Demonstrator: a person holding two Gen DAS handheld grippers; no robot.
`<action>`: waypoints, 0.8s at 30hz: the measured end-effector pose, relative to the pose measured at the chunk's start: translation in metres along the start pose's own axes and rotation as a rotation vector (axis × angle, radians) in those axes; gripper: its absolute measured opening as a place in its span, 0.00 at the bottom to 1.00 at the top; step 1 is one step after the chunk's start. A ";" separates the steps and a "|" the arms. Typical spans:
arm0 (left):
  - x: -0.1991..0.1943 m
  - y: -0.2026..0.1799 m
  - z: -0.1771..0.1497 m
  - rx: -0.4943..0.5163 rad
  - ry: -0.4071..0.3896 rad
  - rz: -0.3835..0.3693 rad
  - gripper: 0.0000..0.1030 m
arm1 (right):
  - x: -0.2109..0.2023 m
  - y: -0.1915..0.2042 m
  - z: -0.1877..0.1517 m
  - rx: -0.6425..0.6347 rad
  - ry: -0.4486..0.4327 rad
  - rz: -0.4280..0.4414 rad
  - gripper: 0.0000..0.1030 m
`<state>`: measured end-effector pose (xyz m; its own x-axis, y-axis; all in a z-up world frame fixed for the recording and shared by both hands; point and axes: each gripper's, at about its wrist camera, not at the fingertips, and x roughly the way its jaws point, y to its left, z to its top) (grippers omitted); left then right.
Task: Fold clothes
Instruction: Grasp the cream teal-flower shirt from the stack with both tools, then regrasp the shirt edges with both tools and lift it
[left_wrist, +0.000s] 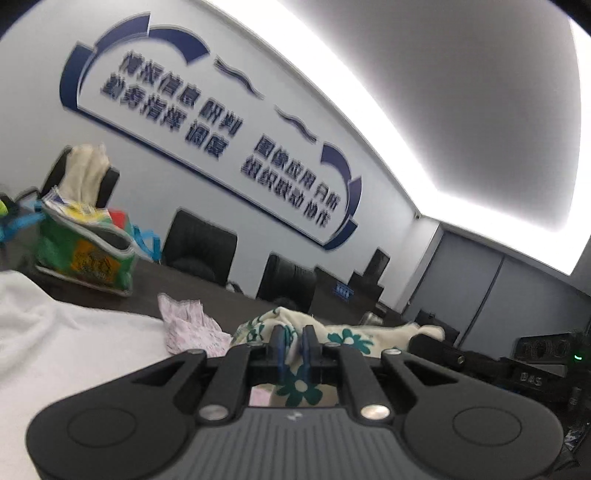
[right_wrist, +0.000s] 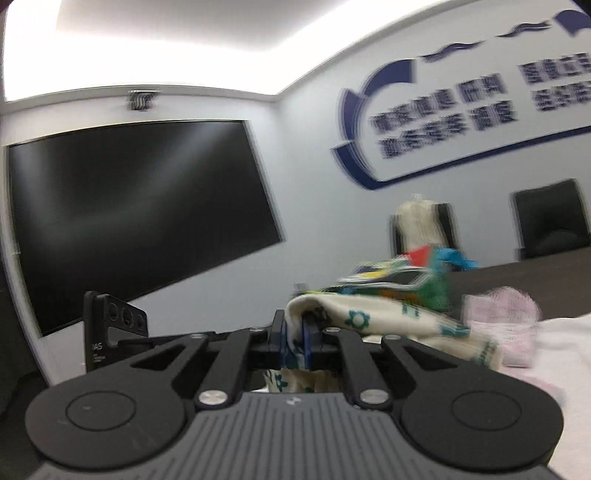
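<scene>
A cream garment with teal flowers (left_wrist: 347, 338) hangs stretched between both grippers, lifted above the table. My left gripper (left_wrist: 293, 341) is shut on one edge of it, with cloth pinched between the blue pads. In the right wrist view the same floral garment (right_wrist: 391, 325) runs off to the right, and my right gripper (right_wrist: 294, 334) is shut on its other edge. Part of the cloth droops below each set of jaws. A pink patterned piece of clothing (left_wrist: 192, 325) lies on the white cloth beside it, also in the right wrist view as the pink piece (right_wrist: 498, 325).
A white cloth (left_wrist: 62, 350) covers the near part of the dark table (left_wrist: 207, 295). A green printed bag (left_wrist: 88, 247) stuffed with clothes stands on the table. Black office chairs (left_wrist: 201, 247) line the far side. A large dark screen (right_wrist: 140, 214) fills the wall.
</scene>
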<state>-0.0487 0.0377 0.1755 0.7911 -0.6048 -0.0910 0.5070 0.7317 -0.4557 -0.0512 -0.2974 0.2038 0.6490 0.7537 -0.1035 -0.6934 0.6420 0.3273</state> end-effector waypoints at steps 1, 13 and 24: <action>-0.021 -0.001 -0.001 0.019 -0.018 0.016 0.11 | 0.000 0.009 -0.004 0.013 0.014 0.048 0.08; -0.097 0.074 -0.119 -0.017 0.188 0.375 0.76 | 0.065 0.012 -0.121 -0.114 0.235 -0.303 0.77; -0.086 0.023 -0.119 0.036 0.156 0.339 0.78 | 0.063 0.009 -0.167 -0.148 0.276 -0.347 0.77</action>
<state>-0.1457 0.0685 0.0673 0.8558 -0.3646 -0.3671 0.2387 0.9077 -0.3451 -0.0688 -0.2211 0.0435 0.7569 0.4867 -0.4362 -0.5000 0.8610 0.0931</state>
